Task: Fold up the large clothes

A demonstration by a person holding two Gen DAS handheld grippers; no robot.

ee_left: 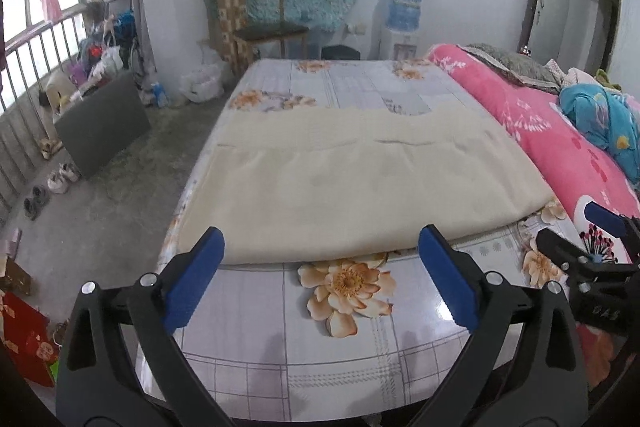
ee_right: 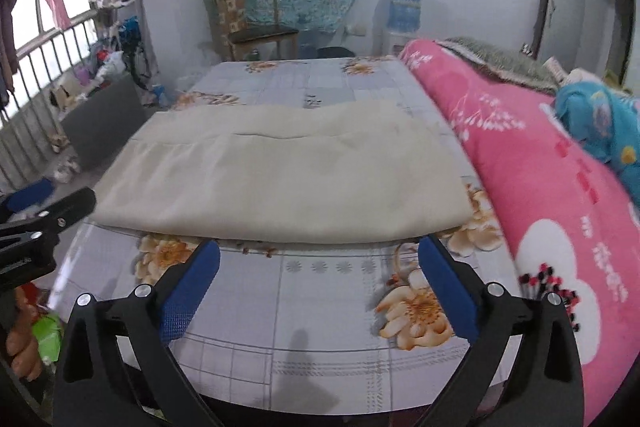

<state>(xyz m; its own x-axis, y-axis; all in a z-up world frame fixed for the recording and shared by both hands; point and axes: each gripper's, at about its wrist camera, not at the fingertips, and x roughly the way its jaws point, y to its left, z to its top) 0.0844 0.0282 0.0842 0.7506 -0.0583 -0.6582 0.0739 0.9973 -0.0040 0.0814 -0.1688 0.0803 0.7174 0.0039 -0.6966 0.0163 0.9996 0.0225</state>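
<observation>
Left tool [ee_left: 320, 247] is spread wide w/ nothing between its blue pads [ee_left: 192, 279], above the bed [ee_left: 280, 347] near its front edge. Cream garment [ee_left: 352, 187] lies folded flat across the bed's middle, its near fold just past the pad tips, left side reaching the bed's left edge. Right tool [ee_right: 320, 259] is likewise wide apart & empty, close to the same fold. Pink quilt [ee_right: 540, 187] runs along the bed's right edge, apart from the garment.

Each gripper [ee_left: 320, 247] [ee_right: 320, 259] has black angular arms, silver screws and blue textured pads [ee_left: 192, 279].
</observation>
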